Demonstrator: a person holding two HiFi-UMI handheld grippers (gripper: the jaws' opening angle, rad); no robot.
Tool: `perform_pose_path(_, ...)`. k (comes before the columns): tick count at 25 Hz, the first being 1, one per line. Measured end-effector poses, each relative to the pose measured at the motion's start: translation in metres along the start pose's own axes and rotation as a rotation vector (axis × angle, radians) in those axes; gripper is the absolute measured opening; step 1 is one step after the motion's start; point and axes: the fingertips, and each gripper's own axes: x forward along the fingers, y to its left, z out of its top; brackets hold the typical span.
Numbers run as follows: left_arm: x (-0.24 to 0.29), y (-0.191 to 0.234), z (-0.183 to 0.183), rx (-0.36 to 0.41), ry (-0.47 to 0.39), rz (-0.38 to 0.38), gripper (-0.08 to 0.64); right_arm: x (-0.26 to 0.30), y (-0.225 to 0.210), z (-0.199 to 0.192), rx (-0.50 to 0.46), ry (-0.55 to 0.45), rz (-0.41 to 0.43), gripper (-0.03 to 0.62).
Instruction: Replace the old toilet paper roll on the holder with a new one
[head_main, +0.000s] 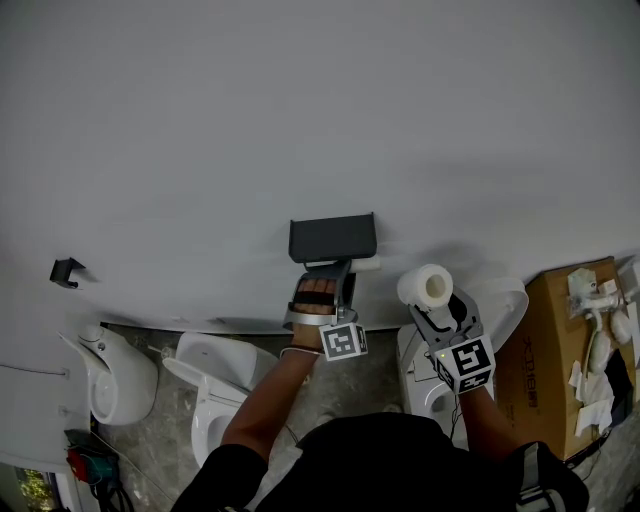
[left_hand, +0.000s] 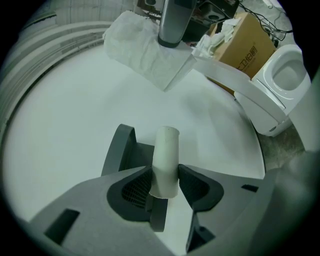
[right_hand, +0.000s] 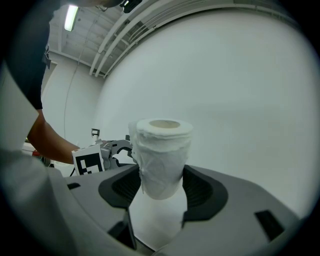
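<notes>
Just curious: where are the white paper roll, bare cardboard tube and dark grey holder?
White paper roll (head_main: 424, 286): head view, paper windings.
Bare cardboard tube (left_hand: 166, 155): left gripper view, side.
Dark grey holder (head_main: 332, 238): head view, flat cover.

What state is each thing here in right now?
Left tool, shut on the old tube.
Right tool, shut on the new roll.
Old tube, bare cardboard, at the holder.
New roll, wound with paper, away from the holder.
Holder, mounted on the wall.
</notes>
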Motion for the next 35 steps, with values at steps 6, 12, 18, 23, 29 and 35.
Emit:
perform_pose_path(6,0.005,-0.001,0.023,0.008,-0.023,0.01,0.172,-0.014,-0.017,-0.002,0.004,-0.002,-0.033,0.256)
perform_pose_path(12,0.008,-0.005,0.049,0.014,-0.046,0.005,0.172,-0.033,-0.036,-0.008,0.0,0.002,-0.067,0.256)
perform_pose_path(18,0.005,-0.012,0.088,-0.01,-0.093,0.009,0.172,-0.056,-0.054,-0.012,-0.005,0.007,-0.107,0.256)
perform_pose_path(23,-0.003,-0.009,0.107,-0.087,-0.131,0.021,0.172,-0.07,-0.064,-0.016,-0.003,0.016,-0.129,0.256)
perform_pose_path(29,-0.029,0.006,0.112,-0.273,-0.187,0.047,0.169,-0.073,-0.061,-0.018,0.006,0.02,-0.126,0.256)
perform_pose_path(35,-0.065,0.036,0.094,-0.573,-0.24,0.06,0.166,-0.06,-0.042,-0.017,0.059,0.007,-0.1,0.256)
